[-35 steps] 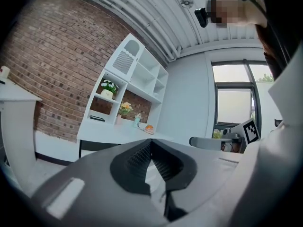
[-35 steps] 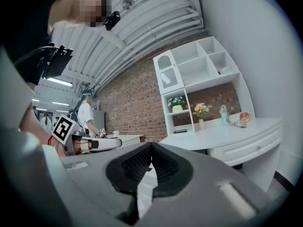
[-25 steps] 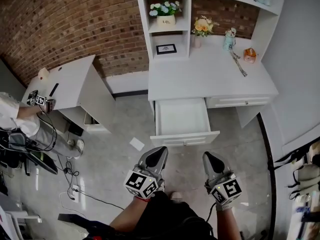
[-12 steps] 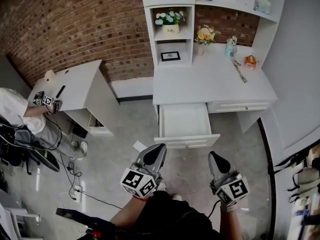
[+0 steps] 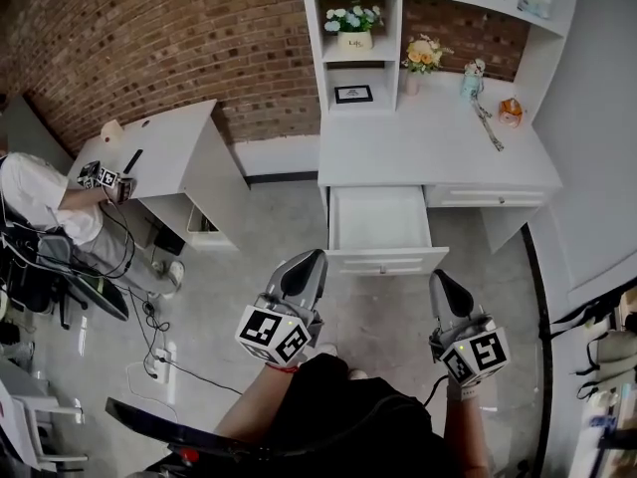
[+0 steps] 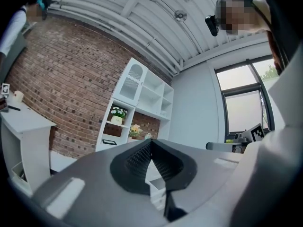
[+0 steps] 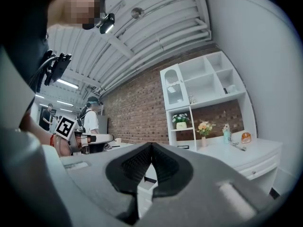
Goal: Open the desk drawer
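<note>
The white desk [image 5: 438, 152] stands against the brick wall, and its left drawer [image 5: 380, 229] is pulled out, showing an empty white inside. The right drawer [image 5: 490, 196] is closed. My left gripper [image 5: 309, 263] is shut and empty, held in the air a short way in front of the open drawer's front. My right gripper [image 5: 439, 279] is shut and empty too, to the right of the drawer's front and apart from it. In both gripper views the jaws meet at the tips [image 6: 150, 141] [image 7: 151, 144] with nothing between them.
A shelf unit [image 5: 358, 38] with potted flowers and a picture frame tops the desk. A vase, a bottle and an orange thing stand on the desktop. A second white table [image 5: 159, 152] stands left, where a seated person [image 5: 40, 217] holds another gripper. Cables [image 5: 149, 347] lie on the floor.
Both grippers have risen and stayed shut. The head view has shifted, so the desk and open drawer sit further right in the picture. The drawer stands pulled out as before.
</note>
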The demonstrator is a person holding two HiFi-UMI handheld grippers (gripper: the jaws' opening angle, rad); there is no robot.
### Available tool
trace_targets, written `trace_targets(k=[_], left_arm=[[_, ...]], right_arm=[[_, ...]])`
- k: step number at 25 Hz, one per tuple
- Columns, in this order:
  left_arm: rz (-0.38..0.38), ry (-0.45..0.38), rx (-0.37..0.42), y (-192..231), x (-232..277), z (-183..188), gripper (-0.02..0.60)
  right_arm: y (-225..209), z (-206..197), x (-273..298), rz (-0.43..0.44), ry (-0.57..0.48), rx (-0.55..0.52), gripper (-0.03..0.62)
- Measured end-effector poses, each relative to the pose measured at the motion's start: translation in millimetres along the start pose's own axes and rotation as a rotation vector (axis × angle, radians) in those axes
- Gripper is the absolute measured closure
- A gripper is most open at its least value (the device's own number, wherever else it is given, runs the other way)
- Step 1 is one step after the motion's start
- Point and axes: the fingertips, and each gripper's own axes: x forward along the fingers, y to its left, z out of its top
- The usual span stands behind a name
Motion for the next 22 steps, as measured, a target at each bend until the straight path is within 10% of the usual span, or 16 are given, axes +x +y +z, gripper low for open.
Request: trace_targets(k=[22], left_arm=[[0.033, 0.015, 0.023, 14, 4, 4, 0.578]], right_arm=[[-1, -5, 16, 0.019, 0.013, 0.024, 0.591]])
